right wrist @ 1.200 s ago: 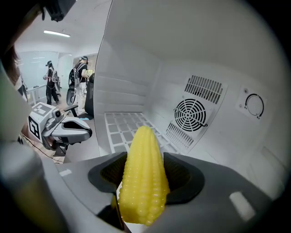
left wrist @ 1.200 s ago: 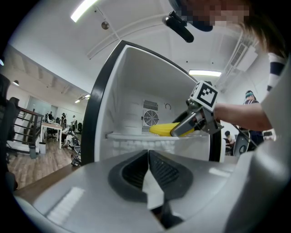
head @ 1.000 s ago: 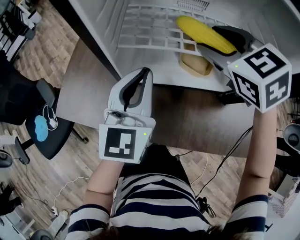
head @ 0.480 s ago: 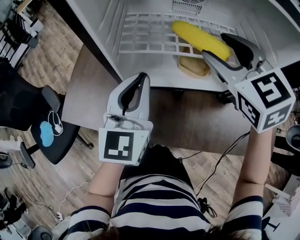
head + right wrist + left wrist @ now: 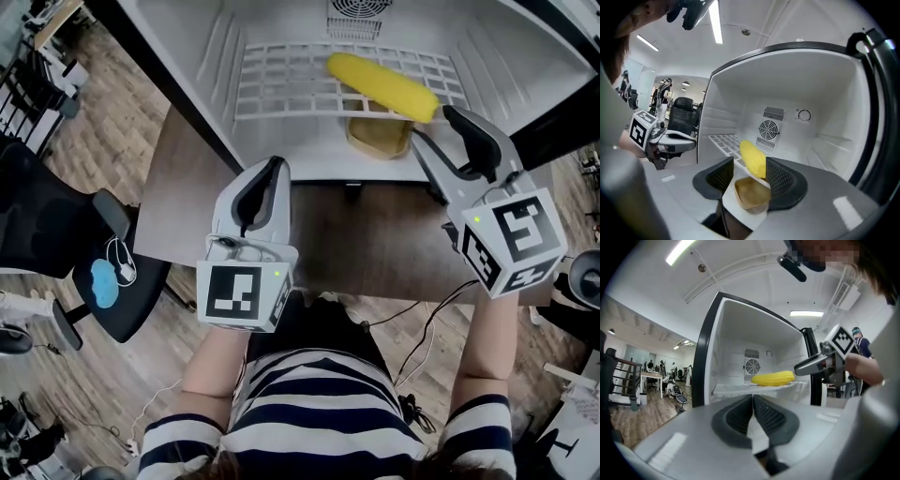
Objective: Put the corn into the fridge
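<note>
Head view: corn point(image 5: 382, 86) already on fridge shelf point(image 5: 281, 84) just beyond right claw point(image 5: 436, 129), apart, just narrowing, empty; left claw point(image 5: 272, 167) together, empty; seemingly only withdrawal left.

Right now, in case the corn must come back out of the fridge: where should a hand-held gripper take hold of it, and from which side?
Probably the near end of the corn, jaws closing across its width, coming in level through the open front. It lies flat and slanted on the wire shelf, that end reaching the shelf's front edge, with room on both sides.
</note>
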The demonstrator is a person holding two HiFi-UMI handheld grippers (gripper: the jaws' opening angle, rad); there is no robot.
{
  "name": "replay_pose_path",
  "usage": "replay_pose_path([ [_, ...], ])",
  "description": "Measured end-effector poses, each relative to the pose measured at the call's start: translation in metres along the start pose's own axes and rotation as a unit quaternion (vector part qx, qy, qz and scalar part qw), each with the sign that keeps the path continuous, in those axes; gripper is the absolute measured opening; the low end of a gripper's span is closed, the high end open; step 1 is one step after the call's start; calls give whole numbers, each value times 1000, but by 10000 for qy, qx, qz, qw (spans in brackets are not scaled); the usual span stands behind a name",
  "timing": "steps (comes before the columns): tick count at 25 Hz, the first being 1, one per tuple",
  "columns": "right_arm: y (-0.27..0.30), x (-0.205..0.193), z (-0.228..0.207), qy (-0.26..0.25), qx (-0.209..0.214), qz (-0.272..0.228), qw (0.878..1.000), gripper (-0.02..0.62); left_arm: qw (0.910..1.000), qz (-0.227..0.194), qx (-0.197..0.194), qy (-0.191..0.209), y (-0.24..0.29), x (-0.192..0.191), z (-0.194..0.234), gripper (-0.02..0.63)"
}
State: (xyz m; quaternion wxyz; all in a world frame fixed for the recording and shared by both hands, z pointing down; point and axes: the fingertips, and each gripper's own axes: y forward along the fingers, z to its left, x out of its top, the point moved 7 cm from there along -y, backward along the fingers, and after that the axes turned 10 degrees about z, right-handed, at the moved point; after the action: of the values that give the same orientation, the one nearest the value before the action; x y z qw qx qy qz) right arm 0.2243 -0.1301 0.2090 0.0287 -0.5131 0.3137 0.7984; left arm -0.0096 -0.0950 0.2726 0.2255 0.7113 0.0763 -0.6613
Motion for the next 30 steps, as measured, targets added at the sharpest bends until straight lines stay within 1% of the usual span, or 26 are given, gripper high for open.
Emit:
replay_pose_path([
  [2, -7, -6, 4, 213, 4, -66, 9998, 209, 10000, 5, 17, 2, -4, 1, 1, 0],
  [5, -16, -15, 8, 608, 90, -213, 9979, 167, 10000, 34, 26, -34, -7, 2, 3, 0],
  [8, -22, -25, 15, 915, 143, -313, 9952, 149, 10000, 73, 26, -52, -9, 2, 4, 0],
  [14, -28, -47, 22, 1496, 133, -379, 9879, 118, 9999, 165, 28, -12, -12, -2, 5, 0],
  [17, -28, -57, 29, 1757, 180, -361, 9836, 92, 9998, 220, 8, -14, -13, -5, 5, 0],
  [21, -28, -70, 37, 1979, 75, -334, 9796, 55, 9996, 264, -17, -32, -15, -8, 6, 0],
  [23, -27, -75, 39, 2161, 12, -352, 9757, 4, 9996, 292, -30, -37, -16, -9, 7, 0],
  [24, -27, -77, 41, 2256, 9, -356, 9736, -6, 9995, 311, -36, -41, -16, -10, 7, 0],
  [26, -26, -81, 45, 2378, 26, -353, 9707, -6, 9994, 345, -37, -56, -17, -12, 9, 0],
  [30, -24, -88, 52, 2438, -22, -289, 9694, -6, 9991, 416, 0, -123, -21, -17, 11, 0],
])
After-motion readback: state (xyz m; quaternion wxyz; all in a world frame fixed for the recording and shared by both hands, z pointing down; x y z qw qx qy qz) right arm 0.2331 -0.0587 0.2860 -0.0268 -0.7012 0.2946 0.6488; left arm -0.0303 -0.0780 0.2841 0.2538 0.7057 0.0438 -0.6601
